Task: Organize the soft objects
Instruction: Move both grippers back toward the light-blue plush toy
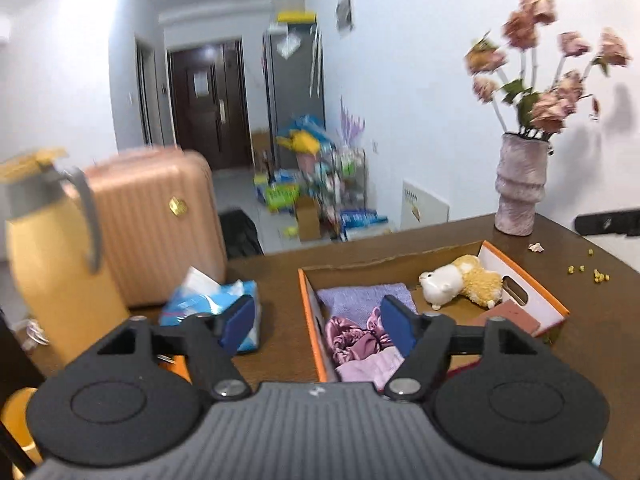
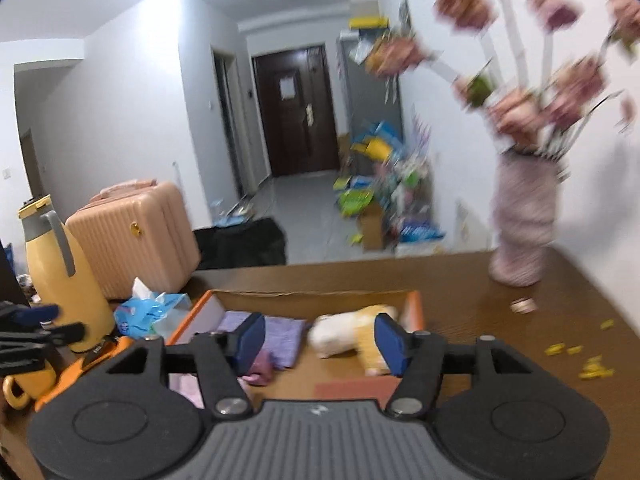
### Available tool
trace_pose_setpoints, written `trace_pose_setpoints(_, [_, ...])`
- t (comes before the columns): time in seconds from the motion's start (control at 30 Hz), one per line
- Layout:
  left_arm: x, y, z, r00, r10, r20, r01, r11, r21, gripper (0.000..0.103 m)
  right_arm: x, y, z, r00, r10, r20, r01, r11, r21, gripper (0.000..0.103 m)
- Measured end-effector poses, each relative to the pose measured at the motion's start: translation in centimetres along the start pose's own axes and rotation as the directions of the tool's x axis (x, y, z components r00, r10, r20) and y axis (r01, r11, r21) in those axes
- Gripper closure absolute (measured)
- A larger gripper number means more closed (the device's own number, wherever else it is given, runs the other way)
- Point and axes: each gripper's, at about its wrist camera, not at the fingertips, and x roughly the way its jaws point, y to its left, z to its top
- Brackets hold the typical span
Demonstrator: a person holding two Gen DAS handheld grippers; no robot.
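An orange-rimmed cardboard box [image 1: 524, 280] sits on the brown table. In it lie a white and yellow plush sheep [image 1: 460, 284], a folded lavender towel [image 1: 360, 296], a shiny purple satin cloth [image 1: 356, 338] and a pale pink cloth [image 1: 372, 366]. My left gripper [image 1: 318, 326] is open and empty, above the box's left wall. My right gripper [image 2: 320, 342] is open and empty, above the box [image 2: 416, 312], with the sheep [image 2: 352, 334] between its fingers' line of sight and the towel [image 2: 280, 332] to the left.
A yellow thermos jug [image 1: 52, 256] and a blue tissue pack [image 1: 208, 304] stand left of the box. A vase of pink flowers [image 1: 520, 184] is at the table's back right. Yellow crumbs [image 2: 592, 368] lie on the right. A pink suitcase [image 1: 160, 220] stands behind the table.
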Motion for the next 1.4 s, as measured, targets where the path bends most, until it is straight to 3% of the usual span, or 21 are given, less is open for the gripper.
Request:
trace_pose_setpoints(0.2, [-6.7, -2.1, -0.7, 0.997, 0.004, 0.072, -0.003, 1.000, -0.010, 0.019, -6.9, -1.3, -1.6, 0.998, -0.001, 0.055, 0.000, 1.000, 0.027, 0.041])
trace_pose_setpoints(0.33, [-10.6, -2.7, -2.7, 0.996, -0.014, 0.084, 0.018, 0.999, -0.044, 0.017, -11.1, 0.1, -4.2, 0.993, 0.005, 0.120, -0.004, 1.000, -0.011, 0.033])
trace_pose_setpoints(0.6, [-19.3, -4.9, -11.5, 0.991, -0.057, 0.121, 0.066, 0.995, -0.076, 0.010, -18.6, 3.1, -14.1, 0.987, 0.072, 0.143, -0.062, 0.996, -0.071, 0.029])
trace_pose_setpoints(0.73, [-23.2, -6.0, -15.9, 0.990, -0.069, 0.124, 0.080, 0.993, -0.091, 0.009, -21.3, 4.2, -19.3, 0.990, 0.103, 0.097, -0.097, 0.993, -0.065, 0.029])
trace_pose_setpoints(0.87, [-26.0, -6.3, -18.4, 0.985, -0.131, 0.114, 0.145, 0.983, -0.116, 0.007, -23.6, 4.7, -23.6, 0.986, 0.115, 0.117, -0.114, 0.993, -0.019, 0.029])
trace_pose_setpoints(1.0, [-26.4, -7.0, -18.6, 0.986, -0.122, 0.115, 0.132, 0.988, -0.083, 0.007, -23.7, 5.1, -25.9, 0.991, 0.107, 0.083, -0.109, 0.994, 0.014, 0.029])
trace_pose_setpoints(1.17, [-25.5, -7.4, -18.5, 0.982, -0.155, 0.112, 0.166, 0.981, -0.099, 0.006, -22.9, 4.7, -25.8, 0.993, 0.093, 0.070, -0.095, 0.995, 0.029, 0.029])
trace_pose_setpoints(1.4, [-18.5, -8.8, -18.4, 0.963, -0.270, 0.002, 0.266, 0.949, -0.166, 0.007, -19.5, 2.4, -25.2, 0.998, 0.055, 0.028, -0.057, 0.995, 0.079, 0.030])
